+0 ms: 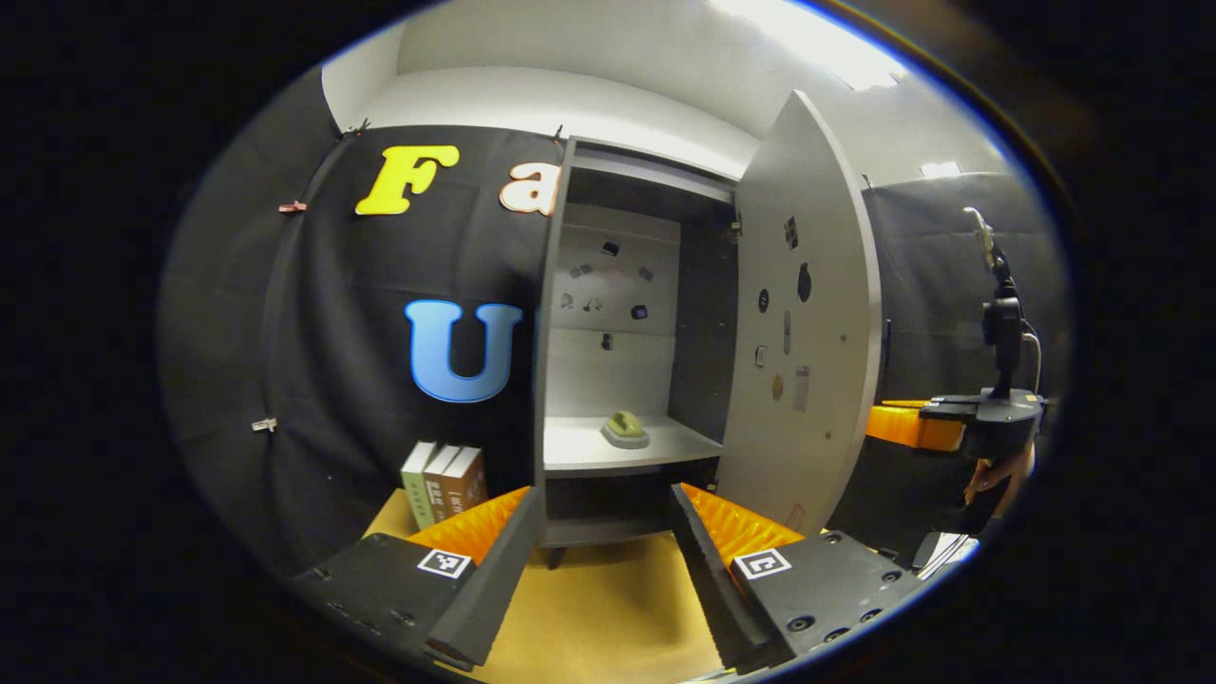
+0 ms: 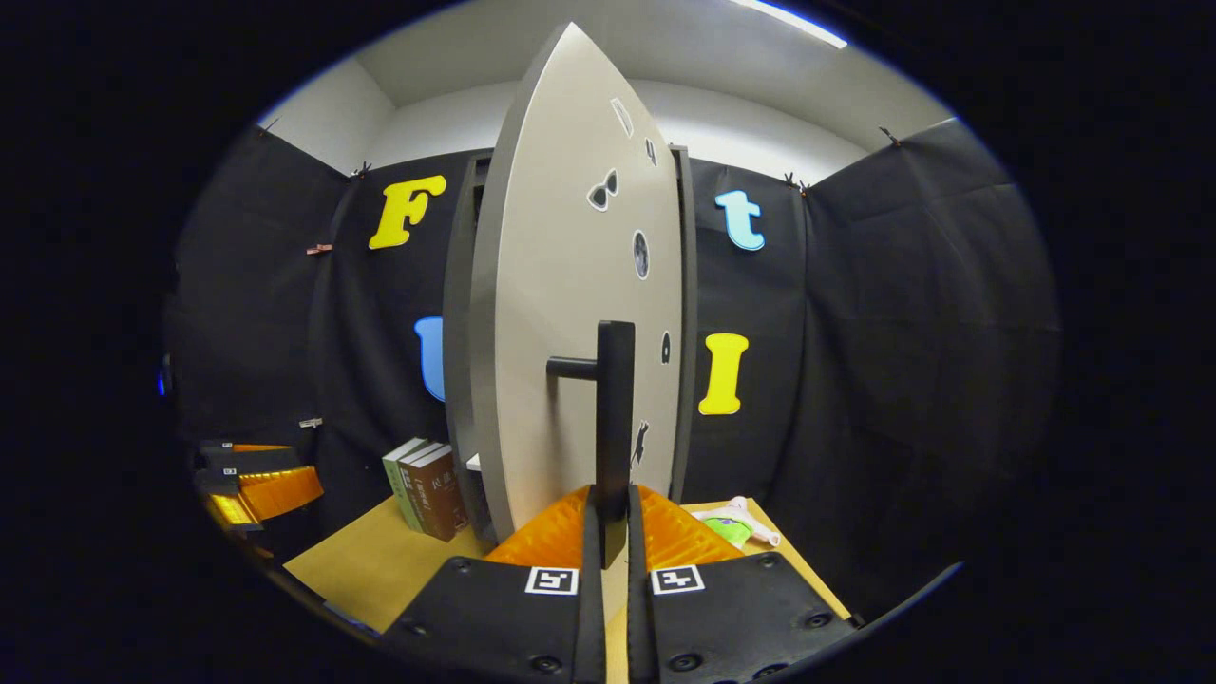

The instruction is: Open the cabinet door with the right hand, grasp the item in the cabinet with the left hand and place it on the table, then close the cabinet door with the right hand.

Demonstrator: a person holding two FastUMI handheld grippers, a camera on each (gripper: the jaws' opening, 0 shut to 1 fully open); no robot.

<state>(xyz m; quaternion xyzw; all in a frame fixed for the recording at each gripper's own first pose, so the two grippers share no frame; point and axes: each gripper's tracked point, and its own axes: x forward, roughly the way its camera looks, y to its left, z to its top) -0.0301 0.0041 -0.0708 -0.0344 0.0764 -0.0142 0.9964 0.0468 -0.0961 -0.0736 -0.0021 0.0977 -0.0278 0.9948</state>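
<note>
Cabinet (image 1: 617, 313) stands on far side of desk (image 1: 589, 608), door (image 1: 803, 323) swung open to right. Door handle (image 2: 613, 427) is vertical bar, clamped between both fingers of right hand-held gripper (image 2: 613, 532). Left hand-held gripper (image 1: 603, 518) near the cabinet front, jaws spread wide, holding nothing. Books (image 1: 445, 483) upright on desk, just left of cabinet. Item (image 1: 625, 429), small greenish object, sits on cabinet's middle shelf (image 1: 579, 451), toward shelf's right half, untouched.
</note>
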